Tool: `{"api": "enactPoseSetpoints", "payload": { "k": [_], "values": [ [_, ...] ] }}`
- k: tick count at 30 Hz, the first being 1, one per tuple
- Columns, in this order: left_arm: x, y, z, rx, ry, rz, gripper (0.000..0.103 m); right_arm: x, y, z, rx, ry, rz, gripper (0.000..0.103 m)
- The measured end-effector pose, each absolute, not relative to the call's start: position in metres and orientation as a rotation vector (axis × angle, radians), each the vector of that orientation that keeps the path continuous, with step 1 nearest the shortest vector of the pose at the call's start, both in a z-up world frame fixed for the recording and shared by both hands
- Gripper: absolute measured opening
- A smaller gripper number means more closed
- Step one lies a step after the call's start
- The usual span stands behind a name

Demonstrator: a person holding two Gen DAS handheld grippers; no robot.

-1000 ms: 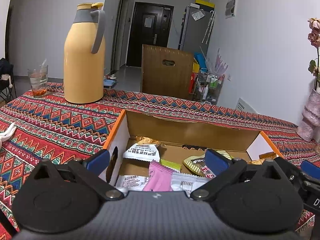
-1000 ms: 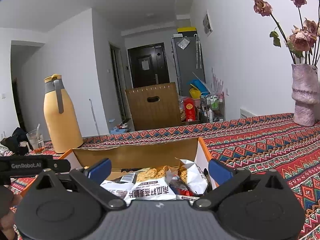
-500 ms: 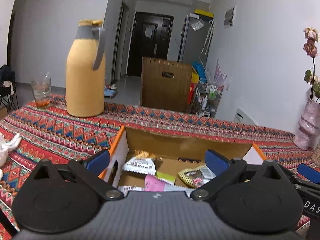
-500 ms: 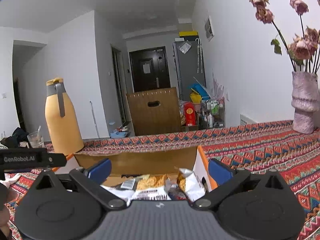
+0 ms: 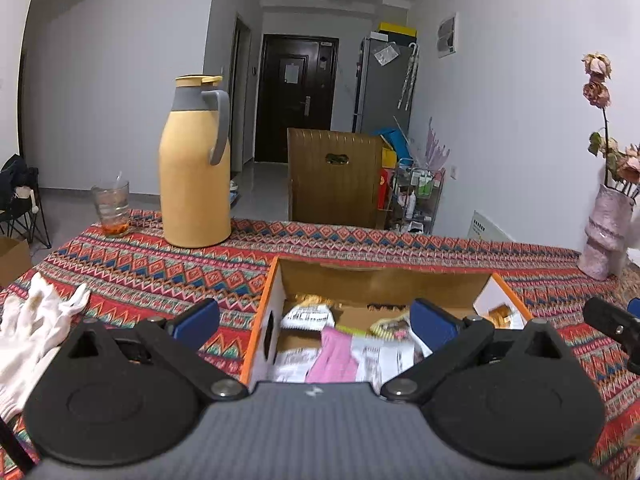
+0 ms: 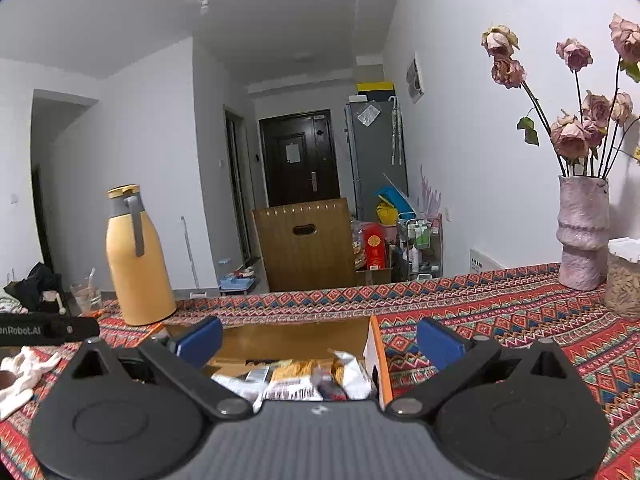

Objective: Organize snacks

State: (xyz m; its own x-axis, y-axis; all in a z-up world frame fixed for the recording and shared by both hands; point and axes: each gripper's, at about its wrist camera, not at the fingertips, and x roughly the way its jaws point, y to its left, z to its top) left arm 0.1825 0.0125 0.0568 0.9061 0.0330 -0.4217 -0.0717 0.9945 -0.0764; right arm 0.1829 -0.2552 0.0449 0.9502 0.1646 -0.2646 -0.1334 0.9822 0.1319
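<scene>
An open cardboard box [image 5: 276,292] of snack packets [image 5: 338,354] sits on a patterned tablecloth [image 5: 160,276]. The left gripper [image 5: 316,322] hangs above and just short of the box, fingers spread wide, holding nothing. The right gripper [image 6: 318,338] is likewise wide and empty, the box's right end between its fingers. A yellow jug [image 5: 195,174] stands well behind.

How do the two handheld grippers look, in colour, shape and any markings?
The left gripper and right gripper look alike: grey ribbed body, two round black discs, black linkage arms with silver pivots, and blue finger pads. The left one's black side bar, seen from the right wrist, carries white "GenRobot.AI"-style lettering.
</scene>
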Motion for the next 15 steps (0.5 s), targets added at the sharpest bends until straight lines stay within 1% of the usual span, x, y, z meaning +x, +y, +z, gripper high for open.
{"api": "enactPoseSetpoints", "payload": {
  "k": [8,15],
  "values": [
    [0.139,0.024,0.051,-0.079,0.465,0.043,0.103,0.131,-0.254,0.037,0.082,0.328,0.195,0.103],
    [0.105,0.019,0.029,-0.023,0.529,-0.007,0.103,0.094,-0.254,0.019,0.103,0.378,0.206,0.103]
  ]
}}
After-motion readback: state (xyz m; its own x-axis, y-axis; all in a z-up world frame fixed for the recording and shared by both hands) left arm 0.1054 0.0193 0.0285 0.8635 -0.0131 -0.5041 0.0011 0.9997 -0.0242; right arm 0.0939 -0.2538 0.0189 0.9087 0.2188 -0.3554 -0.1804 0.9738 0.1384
